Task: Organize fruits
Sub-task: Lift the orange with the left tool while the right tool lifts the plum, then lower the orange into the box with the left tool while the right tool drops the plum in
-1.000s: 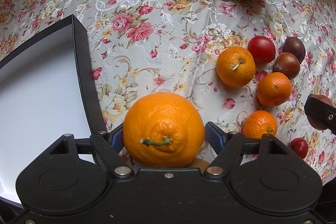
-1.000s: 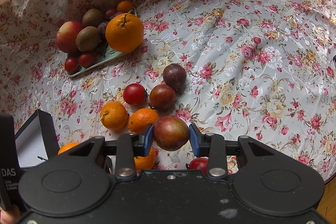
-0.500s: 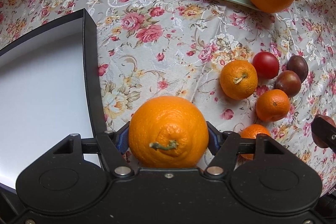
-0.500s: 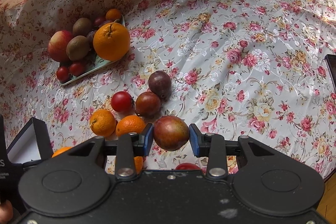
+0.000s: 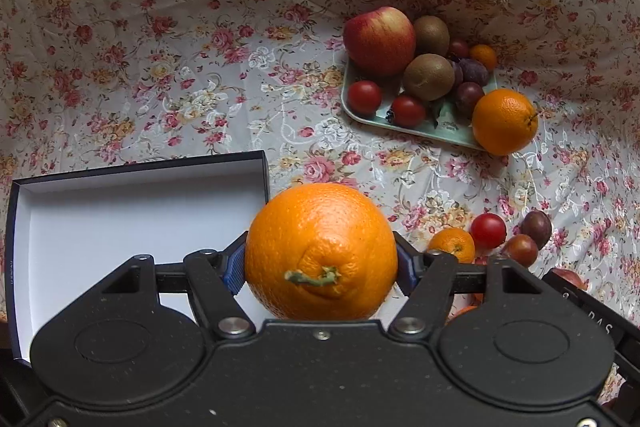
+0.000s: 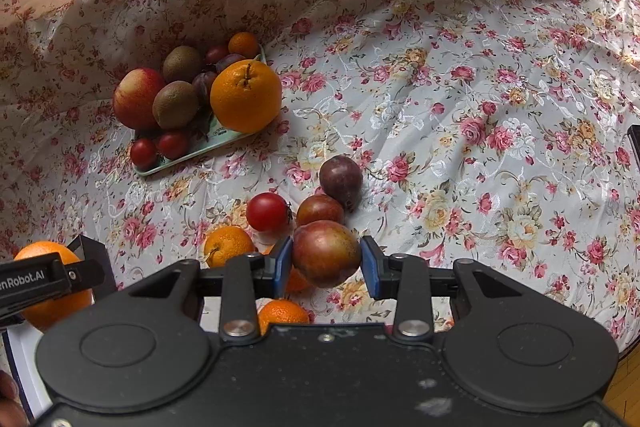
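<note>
- Fruits are split among both grippers, a tray and the flowered cloth (image 6: pixel 460 115).
- A large orange (image 5: pixel 321 251) is pinched between the blue pads of the left gripper (image 5: pixel 321 263), stem end toward the camera, at the right-hand edge of an open dark box (image 5: pixel 140 167) with a white inside.
- A reddish plum (image 6: pixel 326 253) is clamped by the jaws of the right gripper (image 6: pixel 326 261), above loose fruit on the cloth.
- Only the left wrist view shows the box's bare white floor; the right wrist view catches just one dark corner of it.
- The pale green tray (image 5: pixel 420 131) carries an apple (image 5: pixel 379 41), two kiwis, tomatoes, plums and a second orange (image 5: pixel 504 121) at its edge.
- The right wrist view lays out the loose group: a tomato (image 6: pixel 267 211), two dark plums, mandarins (image 6: pixel 228 245), some partly hidden behind the gripper body.
</note>
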`<state>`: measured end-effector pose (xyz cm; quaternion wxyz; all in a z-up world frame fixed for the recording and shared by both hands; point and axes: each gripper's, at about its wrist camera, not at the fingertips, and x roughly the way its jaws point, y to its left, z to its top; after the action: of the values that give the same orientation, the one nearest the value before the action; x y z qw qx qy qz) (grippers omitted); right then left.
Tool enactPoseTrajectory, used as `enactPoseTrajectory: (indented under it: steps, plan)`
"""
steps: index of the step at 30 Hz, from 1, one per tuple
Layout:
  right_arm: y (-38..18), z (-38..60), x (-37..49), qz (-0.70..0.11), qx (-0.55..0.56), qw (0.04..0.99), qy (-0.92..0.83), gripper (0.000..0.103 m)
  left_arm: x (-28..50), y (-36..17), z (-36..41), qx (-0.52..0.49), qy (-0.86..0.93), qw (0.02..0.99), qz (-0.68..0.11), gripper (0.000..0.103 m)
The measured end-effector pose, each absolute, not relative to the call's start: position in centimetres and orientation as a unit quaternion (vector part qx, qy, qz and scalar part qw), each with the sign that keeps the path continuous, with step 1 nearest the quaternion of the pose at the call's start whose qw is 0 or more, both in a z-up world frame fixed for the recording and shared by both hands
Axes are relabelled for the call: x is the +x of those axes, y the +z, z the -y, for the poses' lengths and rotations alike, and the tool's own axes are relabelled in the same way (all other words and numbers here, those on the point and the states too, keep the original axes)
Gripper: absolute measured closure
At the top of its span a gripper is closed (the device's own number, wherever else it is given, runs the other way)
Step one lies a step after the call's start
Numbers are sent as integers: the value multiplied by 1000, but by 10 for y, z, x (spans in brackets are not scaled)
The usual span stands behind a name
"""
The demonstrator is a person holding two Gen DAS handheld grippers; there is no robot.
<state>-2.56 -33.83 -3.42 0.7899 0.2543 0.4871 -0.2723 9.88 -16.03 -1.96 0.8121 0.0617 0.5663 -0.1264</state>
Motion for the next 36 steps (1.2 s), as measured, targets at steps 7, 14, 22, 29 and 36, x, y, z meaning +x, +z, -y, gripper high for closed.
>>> enactPoseTrajectory:
  steps: [7, 14, 22, 29, 36]
  plan:
    - [-31, 307, -3, -488, 242, 801, -249, 65, 116, -17, 117, 48, -75, 822, -562, 33]
    - [-27, 259, 26, -489, 217, 817, -215, 65, 127, -17, 72, 24, -37, 821, -569, 33]
    - [-29, 188, 57, -498, 186, 832, -161, 65, 129, -17, 22, 0, 3, 817, -576, 33]
    - [-30, 120, 73, -502, 163, 844, -98, 65, 127, -22, -19, 9, 29, 816, -577, 33]
    - [-35, 66, 85, -504, 140, 851, -49, 65, 126, -30, -56, 22, 50, 812, -581, 33]
